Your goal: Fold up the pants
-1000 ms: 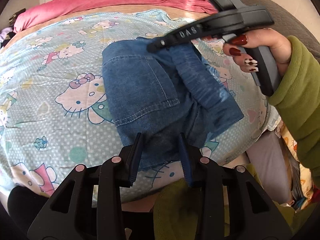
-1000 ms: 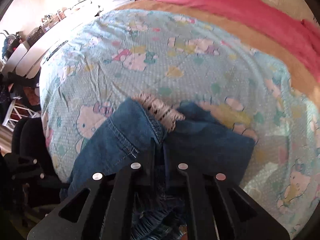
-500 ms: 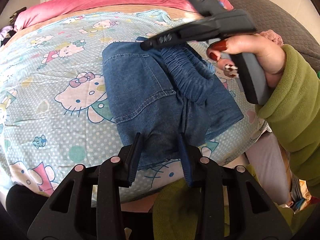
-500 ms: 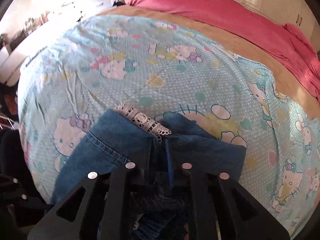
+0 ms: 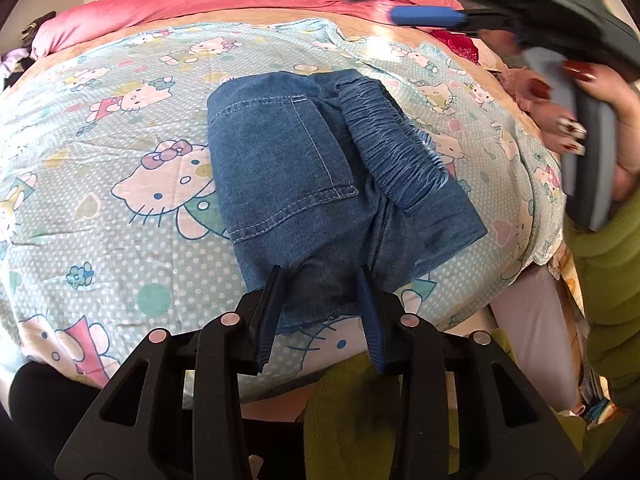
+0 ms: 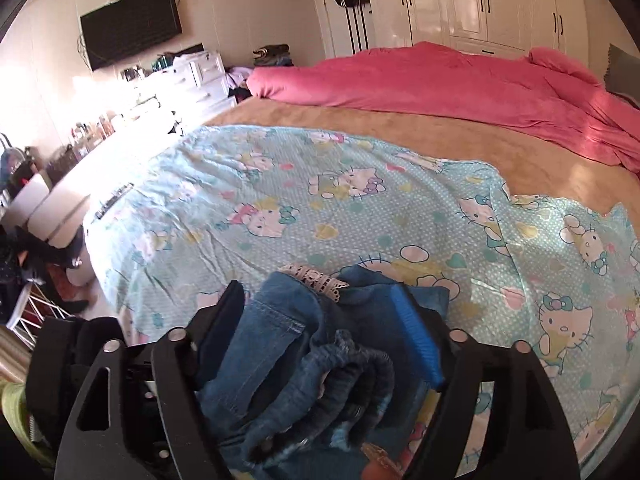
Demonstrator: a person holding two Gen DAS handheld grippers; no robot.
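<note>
Folded blue denim pants [image 5: 320, 184] lie on cat-print turquoise sheet [image 5: 120, 184], elastic waistband on top. Left gripper [image 5: 320, 308] spread over near hem, apparently not pinching, likely steadying bundle. Right gripper [image 6: 320, 340] released, raised above fold.

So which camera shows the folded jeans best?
The left wrist view: the jeans lie whole on the sheet, with pocket seam and waistband plain. The right wrist view shows only their bunched near part between the open fingers of the right gripper, with lace trim.
</note>
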